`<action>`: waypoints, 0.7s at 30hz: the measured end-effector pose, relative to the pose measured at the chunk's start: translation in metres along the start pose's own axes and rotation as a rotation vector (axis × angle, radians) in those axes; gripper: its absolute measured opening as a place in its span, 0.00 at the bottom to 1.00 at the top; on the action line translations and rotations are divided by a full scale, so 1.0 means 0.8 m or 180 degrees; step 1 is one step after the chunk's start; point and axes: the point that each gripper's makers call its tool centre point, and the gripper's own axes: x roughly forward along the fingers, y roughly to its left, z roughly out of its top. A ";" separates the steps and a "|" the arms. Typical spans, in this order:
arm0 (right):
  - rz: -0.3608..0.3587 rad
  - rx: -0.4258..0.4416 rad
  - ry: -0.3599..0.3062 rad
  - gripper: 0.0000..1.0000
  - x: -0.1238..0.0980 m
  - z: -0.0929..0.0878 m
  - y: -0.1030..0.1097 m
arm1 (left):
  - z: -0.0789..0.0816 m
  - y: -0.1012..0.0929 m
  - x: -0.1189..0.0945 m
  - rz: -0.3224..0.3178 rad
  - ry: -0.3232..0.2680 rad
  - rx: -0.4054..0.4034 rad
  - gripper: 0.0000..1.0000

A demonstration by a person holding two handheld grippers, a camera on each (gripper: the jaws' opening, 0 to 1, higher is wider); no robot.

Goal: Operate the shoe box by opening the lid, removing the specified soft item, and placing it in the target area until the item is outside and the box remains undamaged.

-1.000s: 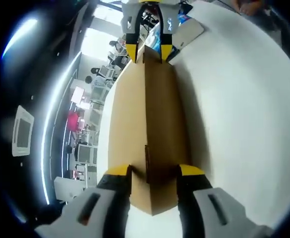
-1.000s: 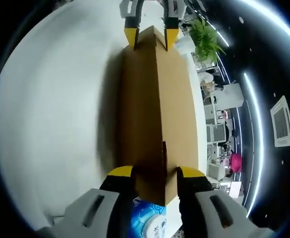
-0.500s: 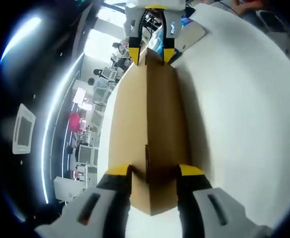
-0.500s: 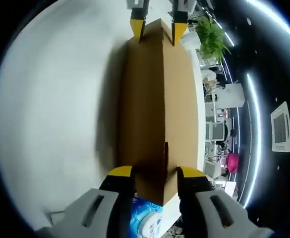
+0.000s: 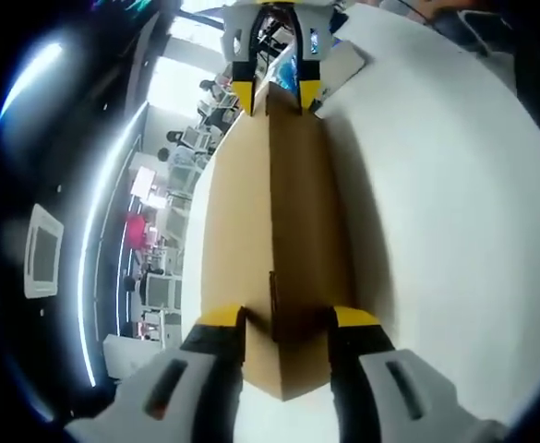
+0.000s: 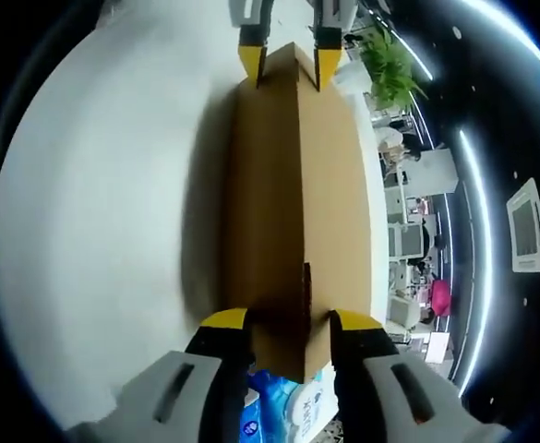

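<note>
The box point(image 5: 274, 231) is plain brown cardboard, lifted clear of the white surface point(image 5: 454, 212) and held by its two ends. The left gripper point(image 5: 286, 318) has its fingers point(image 5: 220, 318) narrowed onto the near corner edge, and the right gripper point(image 6: 288, 321) clamps the opposite end the same way. The lid looks closed, so the soft item inside is hidden.

I judge the box light but stiff along its folds, with thin walls that would crease under a hard pinch. Corner edges are the firmest holds. The smooth card may slip if tilted.
</note>
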 end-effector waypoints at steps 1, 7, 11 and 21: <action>0.0005 0.0015 0.0005 0.33 -0.003 0.000 0.002 | 0.003 -0.001 -0.002 -0.0007 0.0009 -0.0002 0.35; 0.0019 0.0016 -0.0022 0.33 -0.018 -0.004 0.015 | 0.013 -0.017 -0.017 -0.0052 -0.0036 -0.0006 0.35; 0.0016 0.0051 -0.0037 0.33 -0.032 -0.006 0.027 | 0.020 -0.024 -0.023 -0.0059 -0.0039 -0.0002 0.35; 0.0045 0.0107 -0.0017 0.33 -0.057 -0.015 0.044 | 0.042 -0.044 -0.041 -0.0078 -0.0133 -0.0036 0.35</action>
